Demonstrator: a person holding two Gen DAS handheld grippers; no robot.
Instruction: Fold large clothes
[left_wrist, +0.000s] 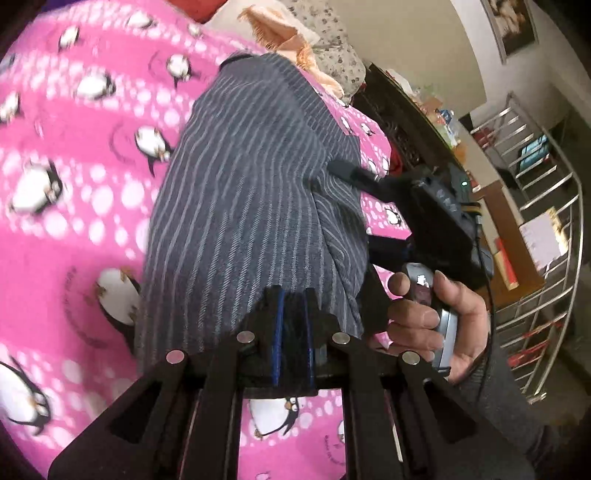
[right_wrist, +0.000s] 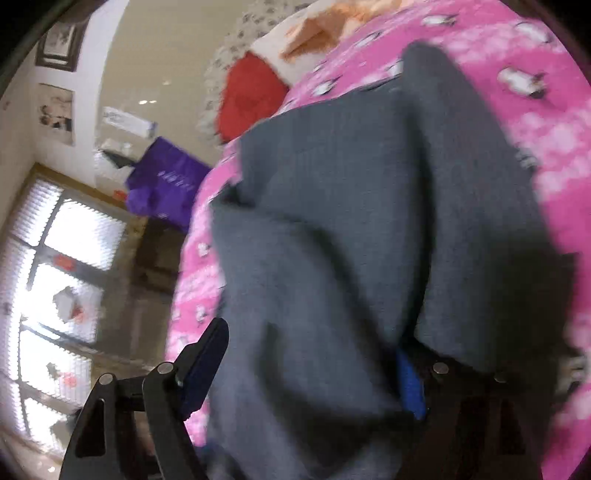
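A dark grey garment with thin pale stripes (left_wrist: 251, 177) lies bunched on a pink penguin-print blanket (left_wrist: 74, 147). My left gripper (left_wrist: 293, 310) is shut, and its blue pads pinch the garment's near edge. In the right wrist view the same garment (right_wrist: 351, 221) is blurred and fills the middle. My right gripper (right_wrist: 310, 373) stands wide open, with a fold of the cloth lying loose between its fingers (right_wrist: 207, 365). The left wrist view shows a person's hand (left_wrist: 424, 317) gripping the right tool's handle at the garment's right side.
An orange cloth (left_wrist: 280, 33) and a red pillow (right_wrist: 251, 96) lie at the far end of the bed. A dark cabinet with clutter (left_wrist: 406, 110) and a metal railing (left_wrist: 535, 221) stand to one side. A purple bag (right_wrist: 166, 181) and a bright window (right_wrist: 55, 277) are on the other.
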